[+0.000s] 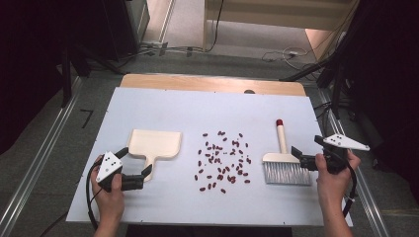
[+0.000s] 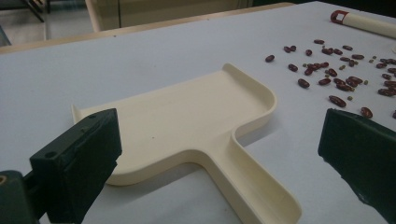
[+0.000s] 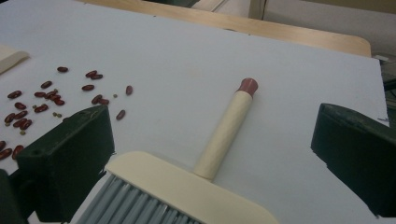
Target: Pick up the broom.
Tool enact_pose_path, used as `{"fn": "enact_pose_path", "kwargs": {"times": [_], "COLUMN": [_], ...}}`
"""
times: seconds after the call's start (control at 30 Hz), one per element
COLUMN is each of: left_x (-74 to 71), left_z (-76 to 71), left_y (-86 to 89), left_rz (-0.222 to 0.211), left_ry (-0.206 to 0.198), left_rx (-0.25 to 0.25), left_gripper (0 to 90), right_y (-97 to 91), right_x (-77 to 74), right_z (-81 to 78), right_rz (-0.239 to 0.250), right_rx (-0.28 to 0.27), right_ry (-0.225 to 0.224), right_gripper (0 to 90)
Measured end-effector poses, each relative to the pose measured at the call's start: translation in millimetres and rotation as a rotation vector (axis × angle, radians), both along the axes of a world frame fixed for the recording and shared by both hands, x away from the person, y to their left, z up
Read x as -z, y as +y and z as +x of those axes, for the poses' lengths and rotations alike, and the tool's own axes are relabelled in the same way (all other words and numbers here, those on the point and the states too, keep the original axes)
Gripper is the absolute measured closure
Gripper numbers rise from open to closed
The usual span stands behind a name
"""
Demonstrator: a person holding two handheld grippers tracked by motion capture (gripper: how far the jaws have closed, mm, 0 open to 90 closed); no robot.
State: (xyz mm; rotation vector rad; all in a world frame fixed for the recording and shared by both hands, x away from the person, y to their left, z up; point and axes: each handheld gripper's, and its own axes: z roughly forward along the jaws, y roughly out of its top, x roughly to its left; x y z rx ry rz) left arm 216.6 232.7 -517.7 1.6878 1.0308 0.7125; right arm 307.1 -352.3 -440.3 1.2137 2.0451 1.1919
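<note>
The beans (image 1: 223,160) lie scattered mid-table (image 1: 197,106), between the dustpan (image 1: 154,144) and the brush (image 1: 285,165). The dustpan's handle points back at the left gripper (image 1: 134,167), the brush head sits just before the right gripper (image 1: 295,157); both grippers gape wide, empty.

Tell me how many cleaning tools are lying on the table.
2: a cream dustpan left of the scattered red beans, near the open left tool, and a hand brush to their right, by the open right tool.
</note>
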Motion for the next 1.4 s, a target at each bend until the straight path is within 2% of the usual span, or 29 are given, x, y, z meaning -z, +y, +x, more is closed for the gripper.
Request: {"fn": "enact_pose_path", "kwargs": {"times": [0.13, 0.4, 0.63, 0.73, 0.77, 0.8, 0.83, 0.9, 0.93, 1.0, 1.03, 1.07, 1.13, 1.17, 1.2, 1.23, 1.27, 1.4], "left_x": [0.1, 0.1, 0.3, 0.2, 0.3, 0.3, 0.3, 0.3, 0.3, 0.4, 0.3, 0.4, 0.4, 0.5, 0.5, 0.5, 0.5, 0.5], "left_z": [0.3, 0.9, 1.4, 1.6, 1.7, 1.8, 1.8, 1.8, 1.9, 2.2, 2.2, 2.3, 2.4, 2.4, 2.4, 2.5, 2.5, 2.6], "left_y": [-0.5, -1.1, -1.7, -1.9, -2.1, -2.2, -2.2, -2.2, -2.1, -2.2, -2.4, -2.5, -2.6, -2.6, -2.6, -2.7, -2.6, -2.6], "left_rz": [0.003, 0.006, 0.01, 0.012, 0.013, 0.015, 0.015, 0.014, 0.014, 0.014, 0.013, 0.013, 0.012, 0.012, 0.012, 0.012, 0.014, 0.017], "left_ry": [-0.002, 0.007, 0.008, 0.013, 0.013, 0.013, 0.013, 0.014, 0.014, 0.015, 0.015, 0.016, 0.017, 0.016, 0.017, 0.017, 0.017, 0.018], "left_rx": [-0.003, 0.003, 0.006, 0.01, 0.011, 0.011, 0.012, 0.012, 0.012, 0.011, 0.01, 0.01, 0.01, 0.01, 0.01, 0.011, 0.011, 0.011], "left_gripper": [1.2, 1.2, 1.2, 4.9, 4.9, 4.9, 4.8, 4.8, 4.8, 4.8, 4.8, 4.8, 4.8, 4.8, 4.8, 4.8, 4.8, 4.8], "right_y": [5.0, 17.6, 30.3, 34.3, 36.3, 36.3, 38.4, 39.6, 42.1, 45.0, 45.0, 46.0, 47.1, 48.2, 48.2, 49.0, 49.0, 50.7], "right_x": [-5.1, -10.1, -10.0, -7.3, -4.5, -4.5, -1.1, 0.8, 4.7, 8.3, 8.3, 10.0, 13.2, 15.9, 15.9, 18.8, 18.8, 24.0], "right_z": [12.0, 38.5, 57.2, 65.6, 71.7, 71.7, 78.8, 81.9, 87.0, 90.5, 90.5, 92.3, 94.8, 96.5, 96.5, 97.7, 97.7, 99.6], "right_rz": [-0.012, -0.046, -0.067, -0.08, -0.084, -0.084, -0.085, -0.097, -0.12, -0.148, -0.148, -0.157, -0.154, -0.162, -0.162, -0.172, -0.172, -0.193], "right_rx": [-0.002, -0.009, -0.016, 0.0, 0.008, 0.008, 0.038, 0.06, 0.082, 0.122, 0.122, 0.135, 0.14, 0.154, 0.154, 0.163, 0.163, 0.176], "right_ry": [0.018, 0.082, 0.133, 0.173, 0.2, 0.2, 0.238, 0.248, 0.272, 0.294, 0.294, 0.304, 0.332, 0.358, 0.358, 0.379, 0.379, 0.442], "right_gripper": [0.0, 0.0, 1.0, 1.0, 1.0, 1.0, 3.4, 4.8, 6.2, 14.4, 14.4, 18.4, 22.4, 27.5, 27.5, 31.9, 31.9, 40.3]}}
